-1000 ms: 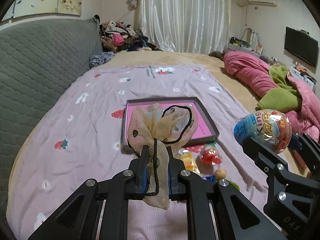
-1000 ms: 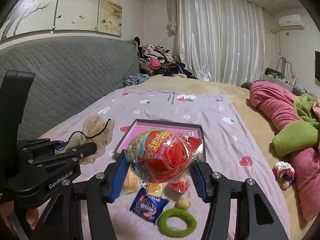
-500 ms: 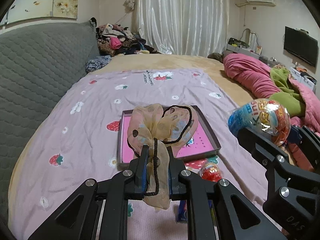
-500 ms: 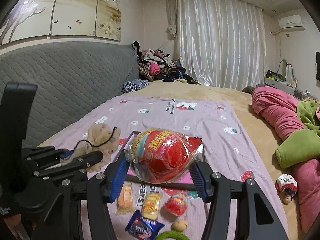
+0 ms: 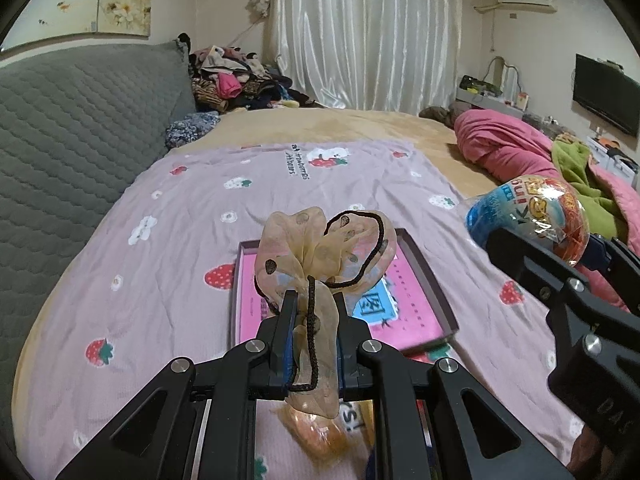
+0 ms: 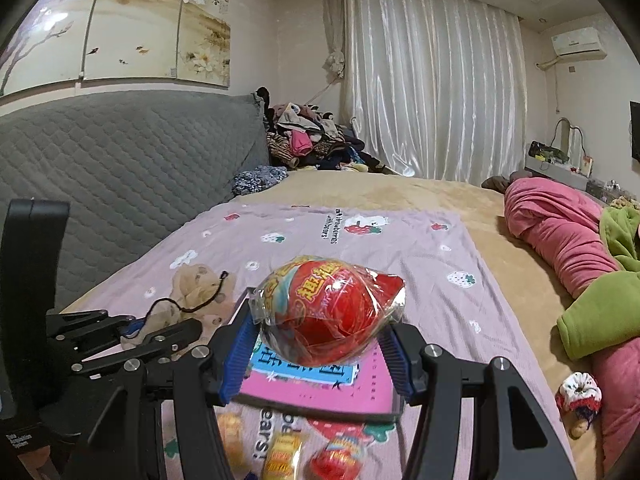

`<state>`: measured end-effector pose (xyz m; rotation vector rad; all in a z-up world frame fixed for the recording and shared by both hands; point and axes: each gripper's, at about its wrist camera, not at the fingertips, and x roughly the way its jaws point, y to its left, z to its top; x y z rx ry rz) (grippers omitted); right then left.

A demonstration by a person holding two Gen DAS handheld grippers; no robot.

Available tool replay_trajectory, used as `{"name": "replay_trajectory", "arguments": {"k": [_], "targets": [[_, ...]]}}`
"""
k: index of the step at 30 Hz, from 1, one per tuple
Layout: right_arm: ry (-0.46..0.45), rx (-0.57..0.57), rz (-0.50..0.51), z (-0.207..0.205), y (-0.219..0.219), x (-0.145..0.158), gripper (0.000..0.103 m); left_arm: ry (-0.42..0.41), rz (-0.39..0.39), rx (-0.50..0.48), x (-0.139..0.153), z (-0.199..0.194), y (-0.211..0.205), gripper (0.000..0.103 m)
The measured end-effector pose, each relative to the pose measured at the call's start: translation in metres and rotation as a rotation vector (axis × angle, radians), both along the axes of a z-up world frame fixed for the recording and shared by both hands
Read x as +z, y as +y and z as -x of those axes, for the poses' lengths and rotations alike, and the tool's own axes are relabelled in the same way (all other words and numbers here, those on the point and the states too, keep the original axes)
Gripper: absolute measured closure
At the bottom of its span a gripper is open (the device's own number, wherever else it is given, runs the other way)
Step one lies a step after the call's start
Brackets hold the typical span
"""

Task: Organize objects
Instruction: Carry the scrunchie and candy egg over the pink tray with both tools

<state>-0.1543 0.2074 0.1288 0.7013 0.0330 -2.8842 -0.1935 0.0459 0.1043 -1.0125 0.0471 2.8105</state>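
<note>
Item: my left gripper (image 5: 313, 316), jaws clamped on a sheer pouch (image 5: 320, 248); right gripper (image 6: 320, 344), jaws gripping a wrapped toy egg (image 6: 328, 312), both above the pink box (image 5: 420, 312). Box holds nothing I can see. Risk: slick wrap slipping, egg rolling off the bed (image 5: 160, 280).

Sheer beige dotted pouch (image 5: 320, 256) with black drawstring hangs bunched above the near-left part of the pink shallow box (image 5: 416, 320). Red egg-shaped toy (image 6: 332, 316) in clear crinkled wrap sits tilted above the box's near edge. Small wrapped snacks (image 6: 280, 452) lie just before the box.
</note>
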Motion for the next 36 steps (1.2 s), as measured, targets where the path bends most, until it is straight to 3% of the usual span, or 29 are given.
{"name": "replay_trajectory", "arguments": {"k": [11,15,19,28,36], "targets": [[-0.030,-0.001,0.005,0.064,0.009,-0.008,0.045,-0.017,0.015,0.014,-0.012,0.065,0.005,0.088],[-0.059,0.000,-0.003,0.092,0.014,-0.020,0.045,-0.043,-0.014,0.024,-0.023,0.093,0.007,0.088],[-0.080,0.011,-0.023,0.111,0.016,-0.034,0.045,-0.048,0.009,0.032,-0.035,0.117,0.012,0.088],[-0.169,0.030,-0.053,0.158,0.016,-0.090,0.045,-0.136,-0.020,0.057,-0.103,0.171,0.011,0.088],[-0.255,0.028,-0.052,0.190,0.021,-0.139,0.045,-0.181,0.017,0.071,-0.150,0.193,0.010,0.088]]}}
